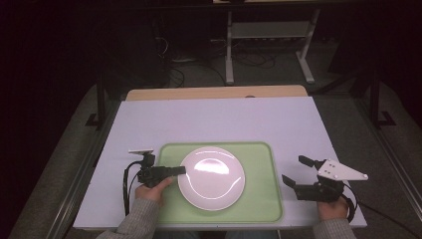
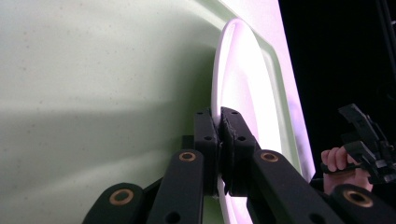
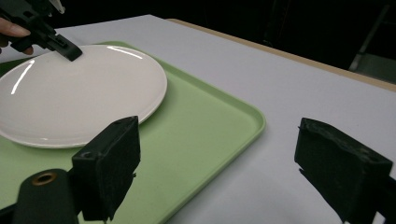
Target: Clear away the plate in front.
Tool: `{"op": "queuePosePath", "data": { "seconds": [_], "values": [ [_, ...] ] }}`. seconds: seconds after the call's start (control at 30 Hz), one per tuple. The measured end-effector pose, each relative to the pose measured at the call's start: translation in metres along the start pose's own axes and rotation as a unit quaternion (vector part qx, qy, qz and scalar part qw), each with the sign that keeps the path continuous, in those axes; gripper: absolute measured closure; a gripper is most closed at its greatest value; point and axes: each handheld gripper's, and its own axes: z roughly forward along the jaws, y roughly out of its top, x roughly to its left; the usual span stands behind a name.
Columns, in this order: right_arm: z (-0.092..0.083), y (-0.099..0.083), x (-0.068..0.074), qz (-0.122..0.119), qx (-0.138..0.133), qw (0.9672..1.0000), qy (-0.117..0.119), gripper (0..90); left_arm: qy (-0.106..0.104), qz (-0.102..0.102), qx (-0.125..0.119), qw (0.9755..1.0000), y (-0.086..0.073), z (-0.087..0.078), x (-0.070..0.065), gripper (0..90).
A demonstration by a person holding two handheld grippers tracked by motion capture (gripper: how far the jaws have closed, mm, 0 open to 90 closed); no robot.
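A white plate (image 1: pixel 212 177) lies on a pale green tray (image 1: pixel 259 164) near the table's front. My left gripper (image 1: pixel 180 171) is shut on the plate's left rim; in the left gripper view the rim of the plate (image 2: pixel 238 84) runs between the closed jaws of the left gripper (image 2: pixel 219 119). My right gripper (image 1: pixel 293 172) is open, to the right of the tray over the white table top, apart from it. In the right gripper view the right gripper (image 3: pixel 215 158) has wide jaws framing the tray's corner (image 3: pixel 243 116), with the plate (image 3: pixel 79 93) and the left gripper (image 3: pixel 70 51) beyond.
The tray sits on a white table cover (image 1: pixel 214 119) with a wooden strip (image 1: pixel 214 92) at the far edge. Beyond the table stand a dark floor, cables and a white table frame (image 1: pixel 268 45). Bare cover lies behind the tray and to both sides.
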Motion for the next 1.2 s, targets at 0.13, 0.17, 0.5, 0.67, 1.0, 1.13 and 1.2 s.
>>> {"op": "queuePosePath", "data": {
  "seconds": [0.13,0.17,0.5,0.67,1.0,1.13,1.2],
  "values": [
    [0.0,0.0,0.0004,-0.001,0.0,1.0,0.001,13.5,0.006,0.003,0.004,1.0,0.0008,0.002,-0.0005,84.3],
    [0.0,-0.0001,0.0003,0.0,0.0,1.0,0.001,13.5,0.006,0.003,0.004,1.0,0.0009,0.002,-0.0005,84.2],
    [0.0,-0.0002,0.0004,0.0,0.0,1.0,0.001,13.5,0.019,0.011,0.008,0.9997,0.0033,0.0059,-0.002,81.1],
    [0.0003,-0.0001,0.0005,0.0,0.0,1.0,0.001,13.5,0.023,0.013,0.009,0.9996,0.0043,0.0077,-0.0032,79.0],
    [0.0003,-0.0003,0.0008,0.0,0.0,1.0,0.001,13.5,0.031,0.02,0.013,0.9992,0.0061,0.0092,-0.0042,76.5],
    [0.0005,-0.0003,0.0009,0.0,0.001,1.0,0.002,13.5,0.034,0.019,0.015,0.9991,0.0059,0.0098,-0.0035,75.4],
    [0.0005,-0.0003,0.0008,0.0,0.001,1.0,0.002,13.6,0.036,0.022,0.017,0.999,0.0061,0.0098,-0.0033,75.3]
  ]
}}
